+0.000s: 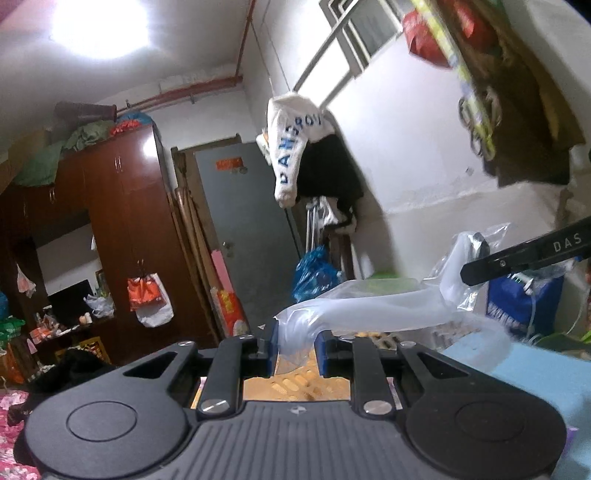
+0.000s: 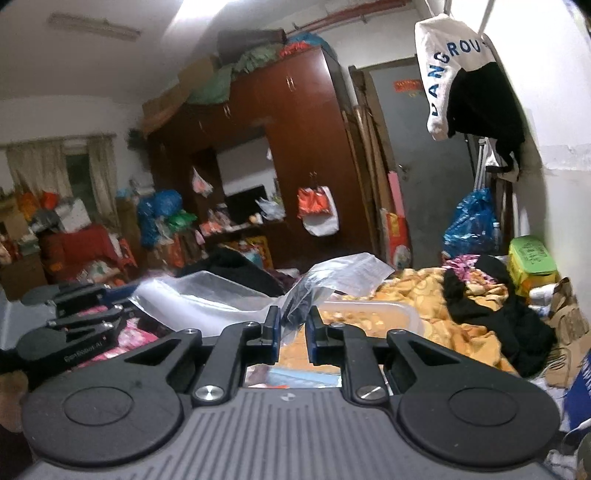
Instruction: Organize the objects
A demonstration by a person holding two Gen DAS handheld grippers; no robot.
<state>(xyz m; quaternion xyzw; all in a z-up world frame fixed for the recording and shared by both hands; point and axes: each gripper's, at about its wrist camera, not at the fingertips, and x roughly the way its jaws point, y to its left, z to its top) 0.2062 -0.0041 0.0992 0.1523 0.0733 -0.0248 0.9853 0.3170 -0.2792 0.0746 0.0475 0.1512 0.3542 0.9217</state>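
Fingers of the left gripper (image 1: 297, 345) and right gripper (image 2: 293, 330) both pinch the clear plastic bag (image 1: 369, 310).

White walls (image 1: 406, 147), bright ceiling light (image 1: 99, 26). Dark red-brown wardrobe (image 2: 295, 147) with bundles on top, grey door (image 1: 243, 206) beside it. Curtained window (image 2: 55, 166) far left. Bed with orange blanket (image 2: 424, 306).

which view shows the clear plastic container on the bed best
The right wrist view: the clear plastic container sits just beyond the right gripper, its rim plain on the orange blanket. The left wrist view mostly hides it behind the plastic bag.
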